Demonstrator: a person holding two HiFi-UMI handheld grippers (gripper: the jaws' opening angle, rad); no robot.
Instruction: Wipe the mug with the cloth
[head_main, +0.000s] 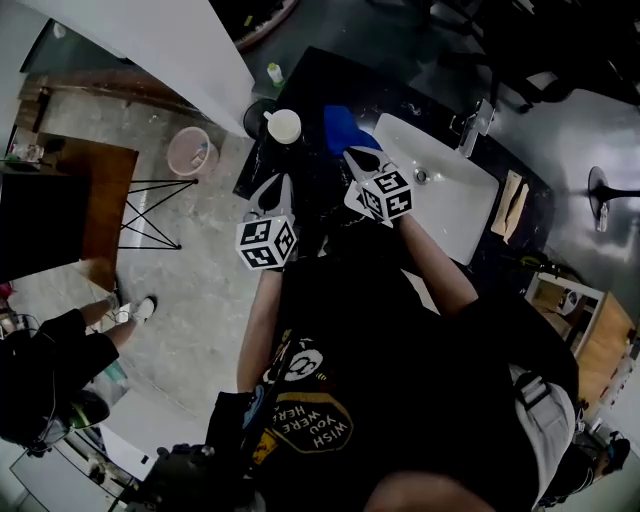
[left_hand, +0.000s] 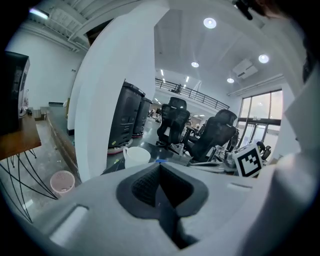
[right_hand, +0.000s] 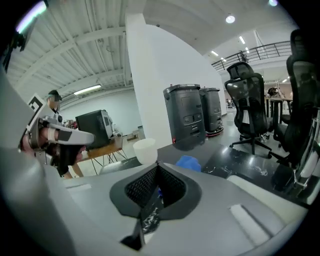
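Observation:
A white mug (head_main: 283, 126) stands upright at the far left end of the black counter (head_main: 300, 80). Just right of it lies a crumpled blue cloth (head_main: 343, 127). My left gripper (head_main: 274, 188) hovers short of the mug, jaws shut and empty. My right gripper (head_main: 362, 160) hangs beside the cloth's near edge, also shut with nothing in it. In the left gripper view the mug (left_hand: 136, 156) stands ahead of the closed jaws (left_hand: 160, 169). In the right gripper view both the mug (right_hand: 145, 150) and the cloth (right_hand: 189, 163) lie beyond the closed jaws (right_hand: 157, 169).
A white sink basin (head_main: 445, 195) with a faucet (head_main: 477, 122) takes up the counter's right part. A small green bottle (head_main: 274, 73) stands at the counter's far edge. On the floor to the left are a pink bin (head_main: 190, 150) and a wooden table (head_main: 100, 190).

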